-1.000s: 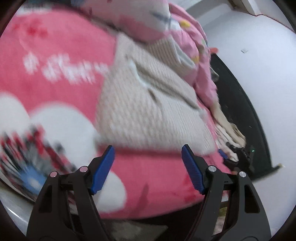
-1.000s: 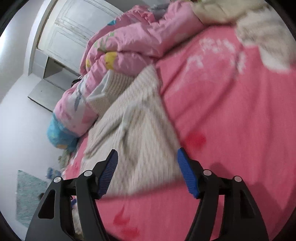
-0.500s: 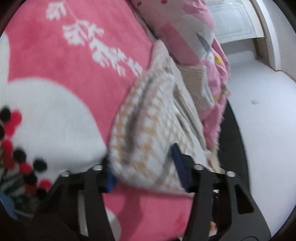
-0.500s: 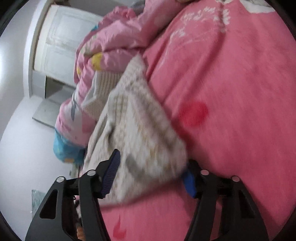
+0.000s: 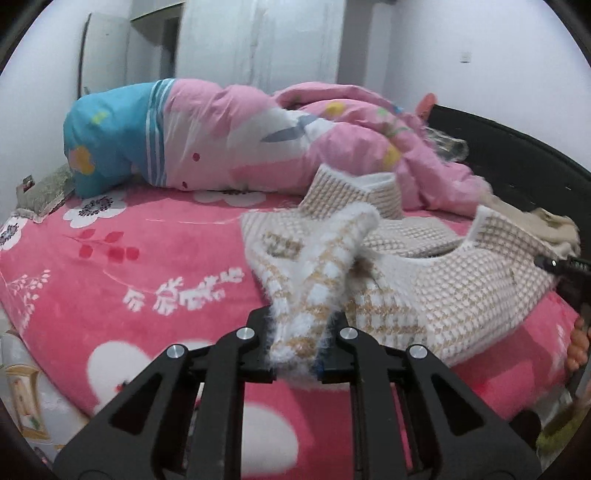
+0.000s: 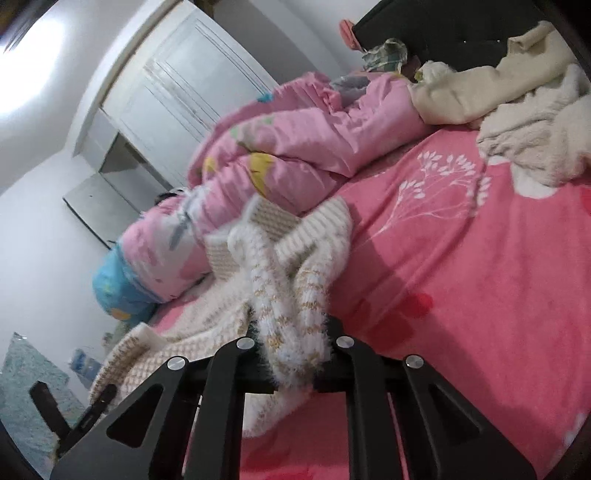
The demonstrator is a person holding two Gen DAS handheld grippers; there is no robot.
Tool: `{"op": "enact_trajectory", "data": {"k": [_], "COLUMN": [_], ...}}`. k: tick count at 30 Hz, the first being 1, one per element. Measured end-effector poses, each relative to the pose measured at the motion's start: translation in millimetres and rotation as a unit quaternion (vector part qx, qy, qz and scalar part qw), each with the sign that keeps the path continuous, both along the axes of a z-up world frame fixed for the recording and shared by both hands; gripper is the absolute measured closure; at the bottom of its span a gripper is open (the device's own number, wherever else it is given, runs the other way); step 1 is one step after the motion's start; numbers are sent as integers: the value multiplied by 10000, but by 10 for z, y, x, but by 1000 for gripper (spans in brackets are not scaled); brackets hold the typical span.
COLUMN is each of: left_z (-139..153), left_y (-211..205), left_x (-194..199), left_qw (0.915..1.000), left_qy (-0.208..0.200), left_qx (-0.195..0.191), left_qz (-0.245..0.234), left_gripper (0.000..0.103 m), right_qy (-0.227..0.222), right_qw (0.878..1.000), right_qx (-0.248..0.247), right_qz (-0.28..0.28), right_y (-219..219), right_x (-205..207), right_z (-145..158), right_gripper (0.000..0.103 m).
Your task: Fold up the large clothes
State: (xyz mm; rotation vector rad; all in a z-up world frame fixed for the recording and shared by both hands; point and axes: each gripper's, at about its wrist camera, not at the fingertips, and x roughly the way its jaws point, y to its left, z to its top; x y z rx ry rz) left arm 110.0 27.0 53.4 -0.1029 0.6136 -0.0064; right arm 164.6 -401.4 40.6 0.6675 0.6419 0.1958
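In the left wrist view, the left gripper (image 5: 297, 345) is closing its jaws on a bunched, fuzzy corner of the cream-and-tan knitted sweater (image 5: 424, 273), and the wool is pinched between the pads. The corner is standing up off the pink floral blanket (image 5: 110, 266), while the rest of the sweater is lying across the blanket to the right, rumpled, with one edge propped up. At the right edge of this view, a part of the right gripper (image 5: 569, 275) is touching the sweater's far corner, and fingers of a hand (image 5: 576, 347) are showing just below it. Behind the sweater a pink patterned quilt (image 5: 332, 147) is lying in a heap, with a blue pillow (image 5: 107, 140) at its left end and a black headboard (image 5: 517, 155) to the right.

In the right wrist view, the right gripper (image 6: 293, 356) is gripping another fuzzy fold of the sweater (image 6: 291, 266), its jaws nearly together with the knit squeezed between them. The garment is trailing away to the left over the blanket (image 6: 461, 277) towards the quilt (image 6: 295, 147). A cream fleece garment (image 6: 517, 92) is lying well apart near the headboard (image 6: 443, 29). White wardrobe doors (image 6: 177, 85) are standing beyond the bed.
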Motion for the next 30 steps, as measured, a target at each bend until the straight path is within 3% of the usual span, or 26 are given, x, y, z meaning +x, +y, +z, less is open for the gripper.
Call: {"op": "enact_trajectory", "data": {"k": [3, 6, 8, 9, 10, 11, 12, 13, 15, 17, 20, 24, 26, 28, 30], "left_z": [-50, -480, -895, -1084, -1249, -1314, -1306, -1263, -1143, -1028, -869, -775, -828, -931, -1076], "left_y": [189, 505, 714, 810, 924, 1021, 1134, 1234, 1430, 1495, 1344, 785, 498, 226, -12], "left_x": [-412, -590, -548, -521, -529, -565, -636, -703, -832, -879, -829, -617, -507, -378, -255], "left_qw": [9987, 9890, 9740, 9636, 9533, 9494, 9480, 9464, 9442, 9503, 9641, 9754, 9748, 9684, 9685], "left_qy": [284, 935, 1620, 1942, 2177, 2203, 2063, 1874, 1446, 1223, 1004, 1064, 1189, 1473, 1675], "left_qx": [-396, -1136, -1585, -1837, -2076, -2186, -2347, -2559, -2860, -2721, -2380, -1897, -1729, -1651, -1321], "left_qz": [-144, -166, -9, 78, 263, 483, 593, 605, 766, 894, 615, -360, -753, -1152, -1282], "left_gripper": [90, 84, 73, 73, 75, 76, 75, 71, 64, 64, 64, 59, 58, 58, 58], "right_qy": [14, 476, 1539, 2105, 2428, 2273, 2174, 2070, 1955, 1745, 1344, 1129, 1152, 1234, 1401], "right_qw": [9995, 9966, 9858, 9756, 9655, 9615, 9601, 9641, 9749, 9792, 9875, 9908, 9848, 9746, 9647], "right_qx": [260, 506, 516, 545, 918, 1532, 1752, 1661, 932, 622, 228, -702, -977, -1299, -1575], "right_qz": [151, 449, 430, 304, 202, 193, 166, 22, -509, -830, -790, 246, 854, 1347, 1581], "right_y": [-146, -255, -346, -418, -538, -652, -715, -789, -923, -1003, -880, -157, 222, 593, 837], "right_x": [-510, -806, -828, -848, -910, -1004, -1067, -1144, -1261, -1321, -1267, -864, -682, -541, -432], "right_z": [-30, -421, -905, -1123, -1325, -1404, -1404, -1321, -1069, -850, -525, -291, -319, -414, -560], "right_gripper": [91, 84, 67, 67, 67, 65, 64, 63, 54, 52, 51, 40, 38, 38, 38]}}
